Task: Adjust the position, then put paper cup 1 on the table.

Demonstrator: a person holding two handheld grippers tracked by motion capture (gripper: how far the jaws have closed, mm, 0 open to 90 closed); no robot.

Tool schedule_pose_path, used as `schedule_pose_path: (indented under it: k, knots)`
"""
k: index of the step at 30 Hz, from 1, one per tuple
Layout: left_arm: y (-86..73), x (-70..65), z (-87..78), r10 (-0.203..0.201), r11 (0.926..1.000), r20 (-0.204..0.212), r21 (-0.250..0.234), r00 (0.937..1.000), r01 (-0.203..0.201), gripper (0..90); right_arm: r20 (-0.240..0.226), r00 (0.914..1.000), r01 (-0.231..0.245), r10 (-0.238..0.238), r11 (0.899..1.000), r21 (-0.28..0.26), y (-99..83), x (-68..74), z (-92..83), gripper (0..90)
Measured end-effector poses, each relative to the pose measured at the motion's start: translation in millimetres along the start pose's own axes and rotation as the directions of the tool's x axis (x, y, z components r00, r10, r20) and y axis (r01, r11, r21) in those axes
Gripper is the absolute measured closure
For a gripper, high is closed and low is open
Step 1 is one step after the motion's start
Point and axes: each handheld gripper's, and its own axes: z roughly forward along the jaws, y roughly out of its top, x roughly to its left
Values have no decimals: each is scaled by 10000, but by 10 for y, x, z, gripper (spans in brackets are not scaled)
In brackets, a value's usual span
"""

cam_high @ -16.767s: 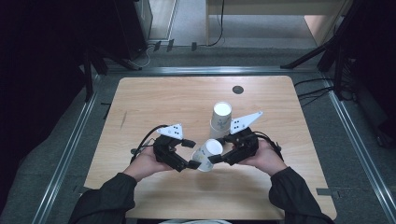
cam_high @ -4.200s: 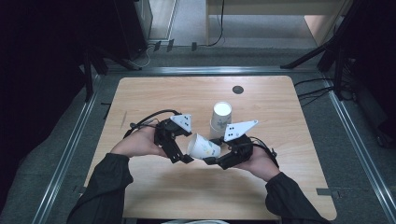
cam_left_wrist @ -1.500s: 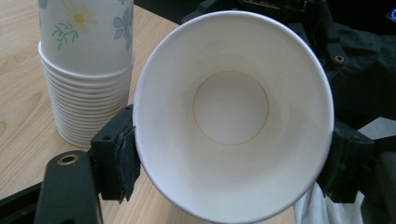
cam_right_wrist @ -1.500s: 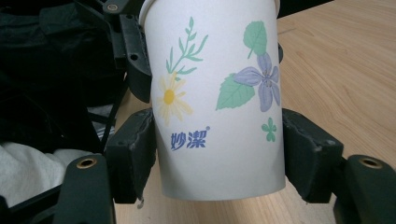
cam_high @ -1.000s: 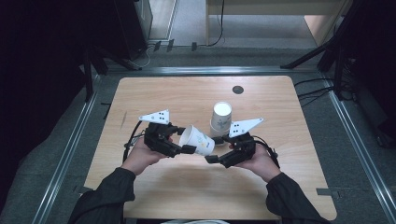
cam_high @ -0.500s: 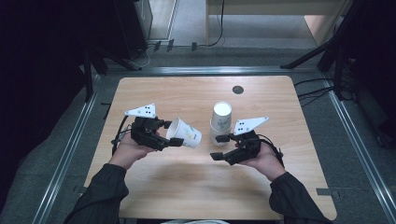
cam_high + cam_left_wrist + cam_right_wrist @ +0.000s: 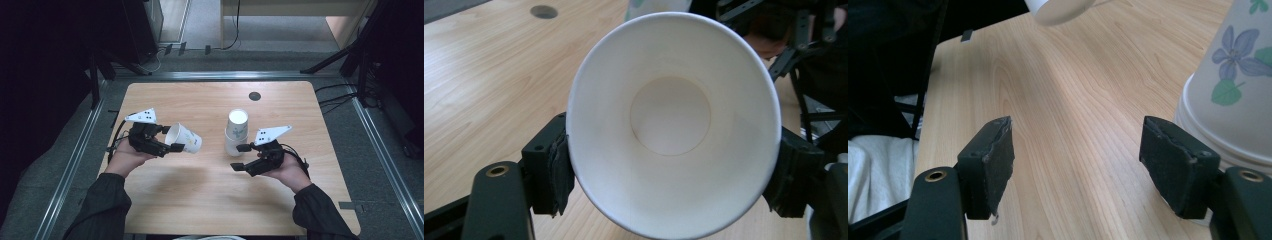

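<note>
I see a white paper cup (image 7: 184,138) with a faint printed pattern lying on its side above the table's left half, mouth facing left and base toward the middle, empty inside. Well apart to its right, a stack of flower-printed cups (image 7: 236,132) stands upside down on the table.

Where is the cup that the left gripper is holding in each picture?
High view: the held cup lies on its side left of centre, in the left gripper.
Left gripper view: it takes up the middle, its open mouth facing the camera, between the jaws.
Right gripper view: its bottom end peeks in at the top edge.
Shared landmark: the upside-down cup stack, at the right edge in the right gripper view.
</note>
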Motion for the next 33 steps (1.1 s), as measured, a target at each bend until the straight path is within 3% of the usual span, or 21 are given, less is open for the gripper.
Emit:
schedule_pose_path:
  k: [7,15,21,25,29,31,33]
  knots:
    - [-15,120,-50,-30,9987,-764,497,9971,68,224,259,9997,-11,8,9999,136,-23,-15,-22,308]
    - [-67,262,-96,-437,9952,-1287,819,9907,545,224,307,9995,-61,56,9999,162,-31,-26,-31,311]
    - [-110,351,-126,-618,9911,-1771,1051,9823,813,225,231,9997,-52,49,9999,127,-25,-25,-16,311]
    - [-136,414,-129,-725,9854,-2201,1346,9728,1039,225,194,9998,-59,58,10000,46,-20,-25,-12,312]
    - [-164,492,-129,-889,9815,-2388,1444,9670,1259,225,211,9998,16,-20,9999,165,-22,-14,-1,312]
    - [-181,538,-137,-1157,9806,-2263,1289,9672,1475,225,193,9998,-13,10,9999,152,-23,-17,0,312]
    - [-200,575,-123,-1177,9766,-2604,1445,9583,1592,225,177,9998,-65,63,9999,121,-23,-20,1,312]
